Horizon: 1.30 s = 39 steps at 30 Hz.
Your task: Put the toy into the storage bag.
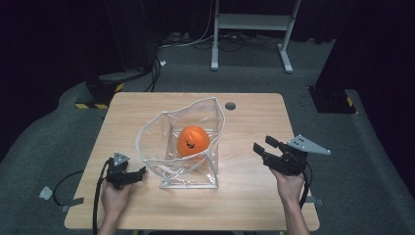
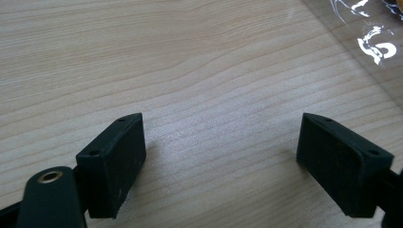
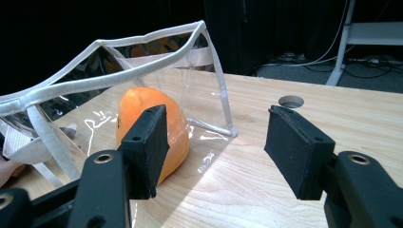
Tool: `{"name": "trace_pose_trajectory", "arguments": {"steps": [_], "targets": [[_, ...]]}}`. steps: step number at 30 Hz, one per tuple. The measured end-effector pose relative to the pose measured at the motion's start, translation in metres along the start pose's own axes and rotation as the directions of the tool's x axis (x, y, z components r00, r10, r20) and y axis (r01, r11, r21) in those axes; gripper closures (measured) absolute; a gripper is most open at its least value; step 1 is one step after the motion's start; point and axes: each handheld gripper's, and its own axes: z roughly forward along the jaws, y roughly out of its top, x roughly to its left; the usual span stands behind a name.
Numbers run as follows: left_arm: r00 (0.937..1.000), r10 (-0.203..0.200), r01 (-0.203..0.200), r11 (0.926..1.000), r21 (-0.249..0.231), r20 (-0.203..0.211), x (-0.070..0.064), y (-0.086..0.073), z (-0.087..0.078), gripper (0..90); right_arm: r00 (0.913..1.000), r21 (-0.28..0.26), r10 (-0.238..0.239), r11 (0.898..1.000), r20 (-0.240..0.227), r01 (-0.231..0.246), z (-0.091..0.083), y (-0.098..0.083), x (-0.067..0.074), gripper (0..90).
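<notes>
A clear plastic bag (image 1: 161, 132) with a white rim stands open in the middle of the wooden table (image 1: 254, 112). Inside it rests an orange ball (image 1: 193, 140) with a drawn face. In the right gripper view the ball (image 3: 178, 128) shows through the bag's clear wall (image 3: 204, 90). My right gripper (image 1: 262, 145) hovers to the right of the bag, pointing at it, jaws open and empty (image 3: 216, 147). My left gripper (image 1: 141, 172) rests low at the bag's front left corner, open over bare wood (image 2: 221, 142), with the bag's edge (image 2: 375, 42) at the top right.
A round cable hole (image 1: 230, 105) sits in the table behind the bag. White desk legs (image 1: 252, 29) and cables lie on the grey floor beyond the table. Bare wood lies around the bag on all sides.
</notes>
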Motion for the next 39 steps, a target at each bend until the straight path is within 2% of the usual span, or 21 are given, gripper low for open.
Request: {"name": "trace_pose_trajectory", "arguments": {"steps": [16,39], "targets": [[1.0000,0.000,0.000,1.0000,0.000,-0.001,0.000,0.000,0.000,16.8,0.9997,0.009,0.015,1.000,0.018,-0.015,-0.002,-0.016,-0.003,39.5],[1.0000,0.000,0.000,1.0000,0.000,-0.001,0.000,0.000,0.000,16.8,0.9983,0.046,0.033,0.998,0.047,-0.036,0.004,-0.043,-0.006,39.8]]}}
